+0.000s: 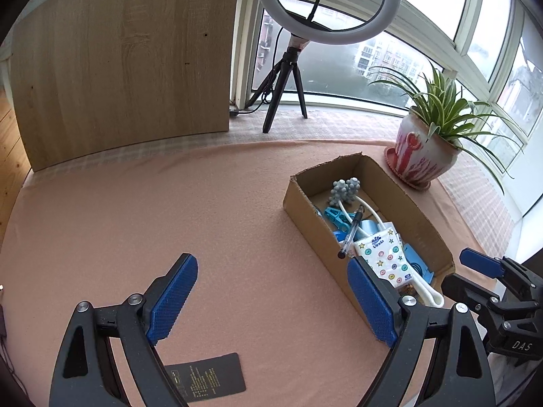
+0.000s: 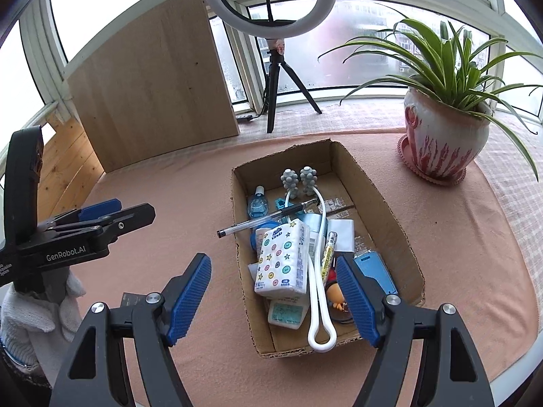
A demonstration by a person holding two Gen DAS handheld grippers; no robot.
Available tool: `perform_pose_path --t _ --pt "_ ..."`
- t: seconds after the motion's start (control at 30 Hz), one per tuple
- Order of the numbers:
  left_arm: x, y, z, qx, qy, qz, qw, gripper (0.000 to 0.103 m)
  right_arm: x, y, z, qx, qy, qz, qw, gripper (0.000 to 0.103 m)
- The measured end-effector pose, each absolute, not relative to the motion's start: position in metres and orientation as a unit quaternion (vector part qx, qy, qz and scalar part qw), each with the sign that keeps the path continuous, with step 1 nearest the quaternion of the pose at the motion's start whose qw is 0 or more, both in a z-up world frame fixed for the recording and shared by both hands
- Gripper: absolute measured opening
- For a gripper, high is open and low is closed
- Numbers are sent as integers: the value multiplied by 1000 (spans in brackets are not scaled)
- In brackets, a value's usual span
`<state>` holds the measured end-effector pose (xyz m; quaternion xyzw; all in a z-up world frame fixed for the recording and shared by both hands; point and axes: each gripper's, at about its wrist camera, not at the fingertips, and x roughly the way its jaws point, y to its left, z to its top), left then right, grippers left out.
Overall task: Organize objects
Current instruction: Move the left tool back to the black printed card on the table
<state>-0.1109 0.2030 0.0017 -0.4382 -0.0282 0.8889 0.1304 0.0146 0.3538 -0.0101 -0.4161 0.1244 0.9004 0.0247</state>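
An open cardboard box [image 2: 383, 203] lies on the pink cloth and holds several small things. Among them are a star-print tissue pack [image 2: 283, 257], a black pen [image 2: 268, 220] sticking out over the left wall, a white looped massager [image 2: 319, 291] with grey knobby ends, and a blue bottle [image 2: 258, 203]. My right gripper [image 2: 271, 298] hovers open over the box's near end, with nothing between its fingers. Left of the box [image 1: 315, 224], my left gripper [image 1: 271, 302] stands wide open above the cloth, also without anything in it. A black card [image 1: 207, 376] lies on the cloth under it.
A potted plant [image 2: 441, 142] stands right of the box on a saucer. Behind are a ring light on a tripod [image 2: 271, 101] and a wooden board [image 2: 152, 101] leaning at the window. A white-gloved hand [image 2: 34, 312] holds the left gripper [image 2: 132, 208].
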Motion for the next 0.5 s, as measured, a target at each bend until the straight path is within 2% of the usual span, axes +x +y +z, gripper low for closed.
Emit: perform_pose_path --t 0.5 --pt "-45 133 -13 -469 -39 879 80 92 53 301 -6 -431 88 898 -12 73"
